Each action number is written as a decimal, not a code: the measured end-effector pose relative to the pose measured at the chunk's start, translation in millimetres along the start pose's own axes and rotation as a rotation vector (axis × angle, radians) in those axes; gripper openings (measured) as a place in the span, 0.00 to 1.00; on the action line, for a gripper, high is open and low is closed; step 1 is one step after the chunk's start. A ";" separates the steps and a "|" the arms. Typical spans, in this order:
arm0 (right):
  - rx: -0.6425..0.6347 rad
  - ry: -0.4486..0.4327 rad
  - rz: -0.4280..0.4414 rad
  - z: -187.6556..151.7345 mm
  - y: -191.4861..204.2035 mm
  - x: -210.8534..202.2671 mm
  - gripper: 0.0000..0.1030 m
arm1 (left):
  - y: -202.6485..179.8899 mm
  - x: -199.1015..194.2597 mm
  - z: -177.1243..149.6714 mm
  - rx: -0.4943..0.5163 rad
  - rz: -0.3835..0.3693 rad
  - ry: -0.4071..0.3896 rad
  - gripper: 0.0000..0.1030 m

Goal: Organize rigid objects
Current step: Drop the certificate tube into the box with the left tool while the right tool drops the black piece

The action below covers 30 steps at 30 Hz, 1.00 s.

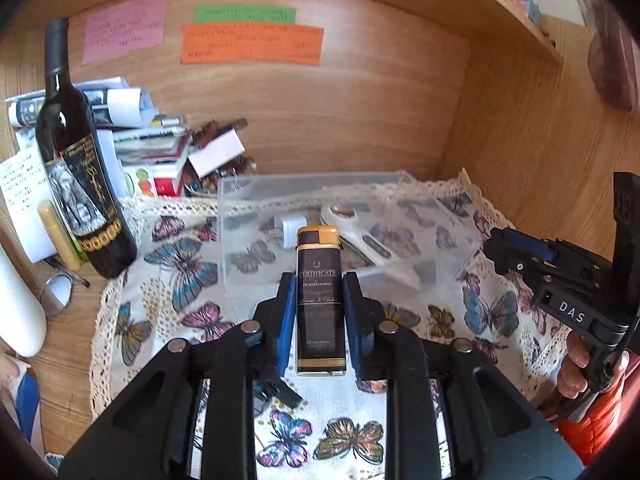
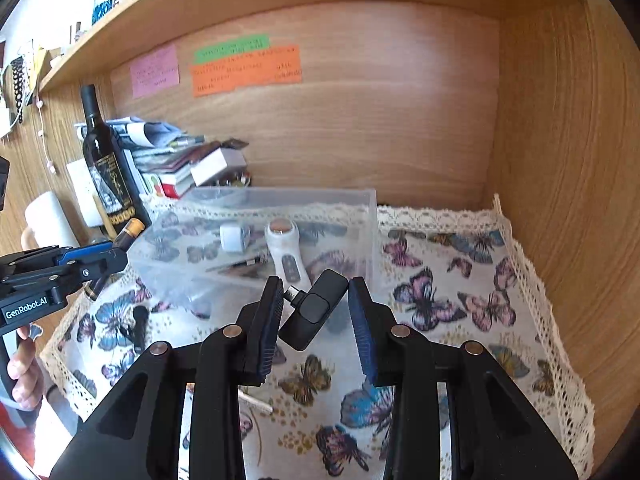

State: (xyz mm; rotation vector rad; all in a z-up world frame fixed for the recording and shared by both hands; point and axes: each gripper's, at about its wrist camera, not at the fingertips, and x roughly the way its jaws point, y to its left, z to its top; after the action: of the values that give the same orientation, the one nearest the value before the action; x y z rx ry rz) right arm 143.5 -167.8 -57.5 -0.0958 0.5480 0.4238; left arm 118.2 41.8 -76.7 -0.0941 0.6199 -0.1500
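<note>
The left gripper (image 1: 320, 304) is squeezing one lighter (image 1: 319, 300). Only the right view is showing the right gripper (image 2: 314, 308) spread wide around one black adapter (image 2: 314, 310).

Left gripper (image 1: 320, 304) fingers clamped, right gripper (image 2: 314, 308) fingers parted

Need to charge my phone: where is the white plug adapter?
The white plug adapter lies inside the clear plastic box, left of the white handheld device.
</note>
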 end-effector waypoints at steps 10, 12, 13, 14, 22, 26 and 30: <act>-0.057 -0.060 -0.010 41.4 7.0 12.7 0.30 | 17.2 8.2 29.2 -0.012 0.029 -0.037 0.22; -0.062 -0.059 -0.011 47.6 5.9 19.0 0.30 | 19.7 13.4 32.8 -0.014 0.032 -0.034 0.22; -0.064 -0.057 -0.012 49.8 5.6 22.1 0.30 | 20.9 17.2 34.6 -0.015 0.034 -0.029 0.22; -0.068 -0.047 -0.013 52.2 5.2 27.8 0.30 | 21.2 20.2 35.6 -0.014 0.037 -0.024 0.22; -0.075 0.050 -0.032 50.9 2.7 71.1 0.30 | 29.2 64.3 41.3 -0.022 0.055 0.065 0.22; -0.068 0.109 -0.036 46.8 -3.5 90.7 0.30 | 32.0 85.7 38.1 -0.020 0.050 0.129 0.22; -0.060 0.141 -0.044 42.8 -7.0 102.2 0.30 | 32.9 98.3 33.2 -0.024 0.047 0.163 0.22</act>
State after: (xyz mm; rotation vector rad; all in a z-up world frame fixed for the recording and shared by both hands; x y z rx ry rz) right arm 245.9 -128.4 -74.8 -0.1965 0.6704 0.3922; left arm 220.3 59.1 -110.3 -0.0911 0.7865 -0.1050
